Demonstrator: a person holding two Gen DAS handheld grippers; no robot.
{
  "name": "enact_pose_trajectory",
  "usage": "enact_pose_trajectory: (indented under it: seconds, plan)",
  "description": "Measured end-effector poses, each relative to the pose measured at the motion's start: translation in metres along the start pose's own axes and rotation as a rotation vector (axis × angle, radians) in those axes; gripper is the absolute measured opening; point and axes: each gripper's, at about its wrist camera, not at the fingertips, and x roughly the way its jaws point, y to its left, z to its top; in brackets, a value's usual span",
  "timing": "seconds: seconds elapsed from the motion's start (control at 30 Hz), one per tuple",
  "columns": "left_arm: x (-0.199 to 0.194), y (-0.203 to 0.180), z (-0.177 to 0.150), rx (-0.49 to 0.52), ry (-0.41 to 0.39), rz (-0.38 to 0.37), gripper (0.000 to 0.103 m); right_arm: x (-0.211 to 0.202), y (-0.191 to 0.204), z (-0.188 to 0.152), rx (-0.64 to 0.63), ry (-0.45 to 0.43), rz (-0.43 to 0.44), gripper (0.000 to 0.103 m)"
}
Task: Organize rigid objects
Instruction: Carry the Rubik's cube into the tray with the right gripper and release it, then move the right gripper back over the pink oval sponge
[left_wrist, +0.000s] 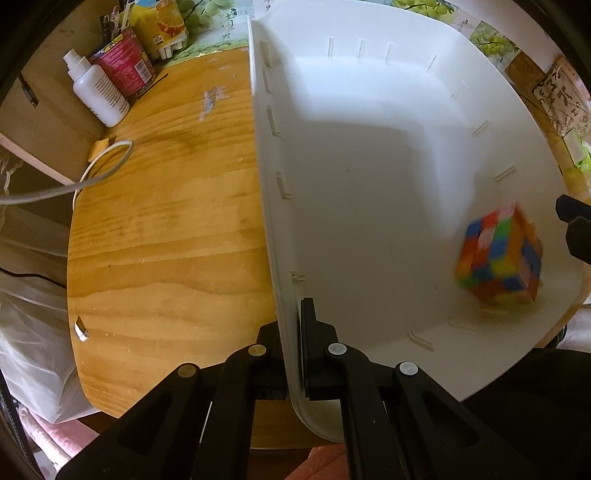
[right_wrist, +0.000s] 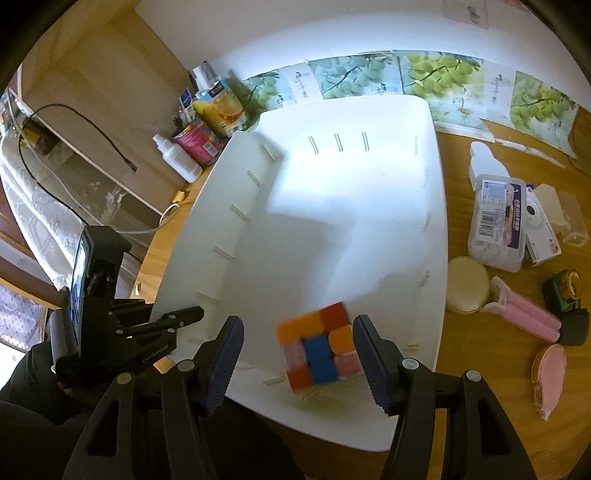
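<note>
The near rim of the large white plastic tub (left_wrist: 280, 236) is clamped by the left hand-held gripper (left_wrist: 293, 354). The right hand-held gripper (right_wrist: 299, 354) is seen with parted jaws, released. The blurred multicoloured puzzle cube (right_wrist: 319, 347) sits between them, apparently untouched, at the tub's near corner. One item is judged stowed. On the wooden counter (right_wrist: 491, 424) beyond, a clear lidded plastic box (right_wrist: 496, 221), a pink roller (right_wrist: 524, 317) and a round cream compact (right_wrist: 467, 286) are left to be gathered.

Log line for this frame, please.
left gripper: shut on white plastic bin rim | right gripper: open | multicoloured puzzle cube: in bin, blurred
</note>
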Motion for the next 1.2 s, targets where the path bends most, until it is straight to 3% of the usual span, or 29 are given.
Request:
enact_pose_trajectory:
  seconds: [0.2, 0.5, 0.8, 1.03, 1.2]
  plan:
    - [-0.005, 0.0, -0.012, -0.019, -0.009, -0.006, 0.004, -0.003, 0.007, -0.007, -0.024, -0.021, -0.002, 0.069]
    - [-0.001, 0.003, -0.009, -0.065, -0.007, 0.015, 0.007, -0.022, -0.005, -0.019, -0.012, -0.12, -0.058, 0.072]
    - [0.002, 0.001, -0.012, -0.129, 0.001, 0.046, 0.007, -0.054, -0.04, -0.037, 0.013, -0.261, -0.186, 0.076]
    - [0.0, -0.006, -0.017, -0.186, 0.002, 0.092, 0.007, -0.066, -0.077, -0.053, 0.007, -0.31, -0.312, 0.079]
    - [-0.002, -0.011, -0.02, -0.235, 0.004, 0.113, 0.009, -0.071, -0.101, -0.064, -0.01, -0.321, -0.35, 0.079]
